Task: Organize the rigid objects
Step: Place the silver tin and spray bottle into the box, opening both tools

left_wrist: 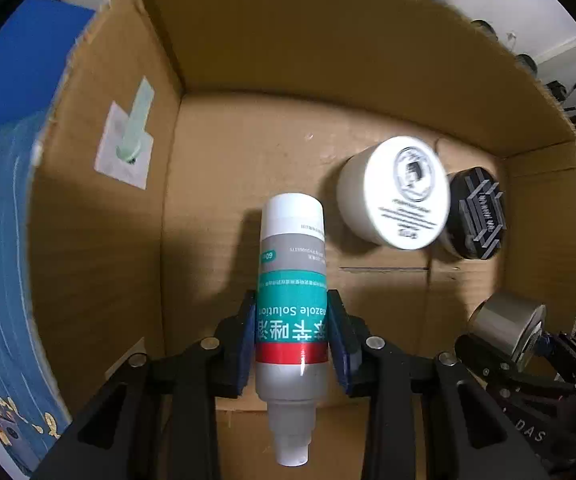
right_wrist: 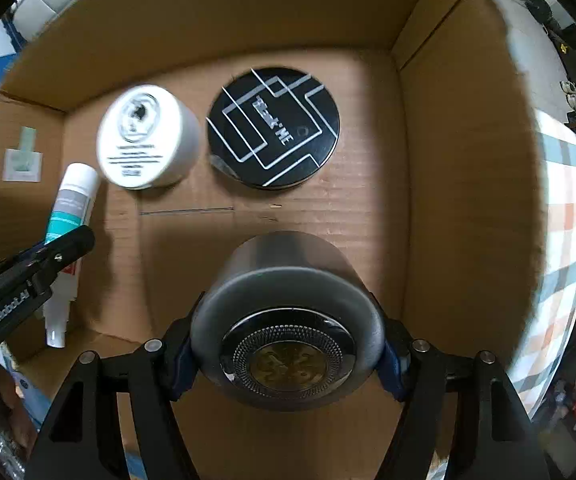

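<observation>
Both grippers hang inside a cardboard box (left_wrist: 248, 60), pointing down. My left gripper (left_wrist: 293, 340) is shut on a slim bottle (left_wrist: 291, 280) with a white cap and a teal and red label, its cap toward the box floor. My right gripper (right_wrist: 286, 354) is shut on a grey metal jar (right_wrist: 284, 316) with a dark patterned lid facing the camera. On the box floor stand a white round jar (left_wrist: 396, 192) (right_wrist: 148, 136) and a black round tin (left_wrist: 478, 216) (right_wrist: 274, 128) with white line markings, side by side. The bottle (right_wrist: 70, 208) and left gripper (right_wrist: 32, 264) show at the right view's left edge.
A white sticker with a green strip (left_wrist: 128, 140) is stuck on the box's left wall. Outside the box lie a blue patterned surface (left_wrist: 0, 240) on the left and a checked cloth (right_wrist: 560, 260) on the right. Bare box floor (right_wrist: 328, 216) lies in front of the two jars.
</observation>
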Action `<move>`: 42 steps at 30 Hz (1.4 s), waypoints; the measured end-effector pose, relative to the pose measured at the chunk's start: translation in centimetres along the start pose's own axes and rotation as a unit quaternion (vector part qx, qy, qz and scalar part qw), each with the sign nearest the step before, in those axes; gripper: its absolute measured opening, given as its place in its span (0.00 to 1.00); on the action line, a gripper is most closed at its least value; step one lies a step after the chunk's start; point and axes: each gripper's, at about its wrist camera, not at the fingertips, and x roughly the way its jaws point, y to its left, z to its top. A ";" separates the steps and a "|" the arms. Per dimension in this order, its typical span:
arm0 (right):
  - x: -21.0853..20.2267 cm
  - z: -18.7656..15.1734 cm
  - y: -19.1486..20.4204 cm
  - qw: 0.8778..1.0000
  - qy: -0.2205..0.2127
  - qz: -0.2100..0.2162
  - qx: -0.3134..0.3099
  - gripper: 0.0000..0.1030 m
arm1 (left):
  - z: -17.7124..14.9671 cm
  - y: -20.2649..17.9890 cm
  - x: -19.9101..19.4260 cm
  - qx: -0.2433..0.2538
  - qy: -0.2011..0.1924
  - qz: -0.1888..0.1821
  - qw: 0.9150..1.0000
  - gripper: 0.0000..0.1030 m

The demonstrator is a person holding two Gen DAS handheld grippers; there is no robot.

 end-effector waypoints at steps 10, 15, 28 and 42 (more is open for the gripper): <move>3.1 2.4 -0.3 0.999 0.022 -0.020 -0.016 0.71 | -1.3 1.4 2.7 -0.038 0.021 -0.003 0.999 0.29; 3.1 3.1 -0.2 0.999 0.027 -0.024 -0.022 0.72 | -1.7 1.2 2.4 -0.033 0.020 0.003 0.999 0.29; 2.6 4.0 0.4 0.999 0.039 -0.003 -0.025 0.84 | -0.6 3.2 0.9 -0.076 0.032 0.005 0.997 0.46; -2.8 0.5 1.7 0.999 -0.022 0.004 -0.030 1.00 | -2.7 1.7 -6.0 -0.045 -0.033 0.000 0.998 0.98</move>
